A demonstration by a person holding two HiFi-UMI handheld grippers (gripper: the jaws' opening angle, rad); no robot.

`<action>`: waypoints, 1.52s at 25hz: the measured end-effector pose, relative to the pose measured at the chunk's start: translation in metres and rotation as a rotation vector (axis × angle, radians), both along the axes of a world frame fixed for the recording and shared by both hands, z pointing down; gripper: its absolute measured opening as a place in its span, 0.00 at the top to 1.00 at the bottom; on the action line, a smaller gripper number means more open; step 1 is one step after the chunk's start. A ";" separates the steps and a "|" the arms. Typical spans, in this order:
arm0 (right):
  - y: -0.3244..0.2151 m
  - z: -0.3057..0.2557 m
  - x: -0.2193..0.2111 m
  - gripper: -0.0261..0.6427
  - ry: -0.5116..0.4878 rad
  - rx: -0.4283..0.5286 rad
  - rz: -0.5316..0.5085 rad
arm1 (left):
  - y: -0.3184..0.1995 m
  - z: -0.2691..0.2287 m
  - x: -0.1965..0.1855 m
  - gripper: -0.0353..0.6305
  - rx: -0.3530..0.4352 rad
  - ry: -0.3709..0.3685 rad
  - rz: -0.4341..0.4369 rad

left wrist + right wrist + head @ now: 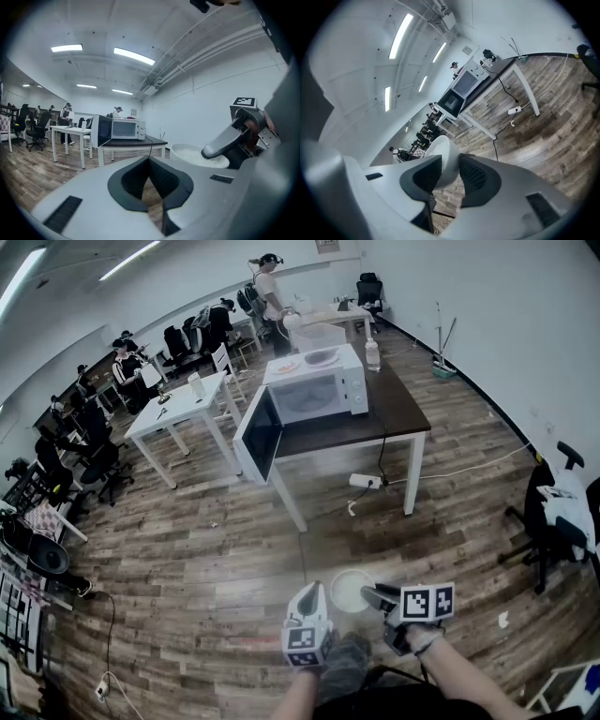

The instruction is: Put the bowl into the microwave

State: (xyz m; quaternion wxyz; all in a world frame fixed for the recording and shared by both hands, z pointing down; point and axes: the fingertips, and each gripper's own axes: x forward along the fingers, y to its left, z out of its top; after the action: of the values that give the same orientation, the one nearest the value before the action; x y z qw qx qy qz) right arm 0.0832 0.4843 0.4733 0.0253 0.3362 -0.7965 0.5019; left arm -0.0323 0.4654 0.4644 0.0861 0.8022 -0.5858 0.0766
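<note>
Touching fingers (133,177) on left gripper (149,161): only its view.

Open floor (234,559) up to table (398,404), microwave door (261,434) swung wide, power strip (364,481) underneath

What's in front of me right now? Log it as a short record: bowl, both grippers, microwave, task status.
bowl: white bowl, carried in the air by its rim
right gripper: right gripper shut on the bowl's rim
left gripper: left gripper beside the bowl, jaws together, nothing between them
microwave: microwave on the dark table across the room, door swung open
task status: bowl not yet in the microwave; the person stands well short of the table
</note>
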 end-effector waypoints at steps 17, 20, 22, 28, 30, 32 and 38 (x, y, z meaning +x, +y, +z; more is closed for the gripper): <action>-0.158 0.006 -0.028 0.78 0.067 0.006 0.007 | -0.162 0.017 -0.023 0.95 -0.024 0.079 0.006; -0.182 0.009 -0.031 0.78 0.064 -0.002 0.020 | -0.186 0.022 -0.024 0.95 -0.035 0.085 0.019; -0.197 0.010 -0.032 0.78 0.066 -0.007 0.029 | -0.200 0.023 -0.024 0.95 -0.040 0.089 0.029; -0.237 0.012 -0.037 0.78 0.075 -0.023 0.053 | -0.241 0.028 -0.030 0.95 -0.060 0.093 0.061; -0.249 0.015 -0.037 0.78 0.079 -0.026 0.064 | -0.254 0.030 -0.032 0.95 -0.062 0.095 0.068; -0.261 0.018 -0.036 0.78 0.079 -0.029 0.075 | -0.266 0.032 -0.033 0.95 -0.062 0.098 0.075; -0.285 0.025 -0.037 0.78 0.088 -0.045 0.089 | -0.291 0.039 -0.038 0.95 -0.078 0.097 0.094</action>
State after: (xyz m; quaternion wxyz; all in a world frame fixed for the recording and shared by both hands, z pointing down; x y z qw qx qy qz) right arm 0.0457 0.1995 0.4982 0.0452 0.3924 -0.7674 0.5051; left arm -0.0700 0.1746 0.5036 0.1421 0.8275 -0.5393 0.0643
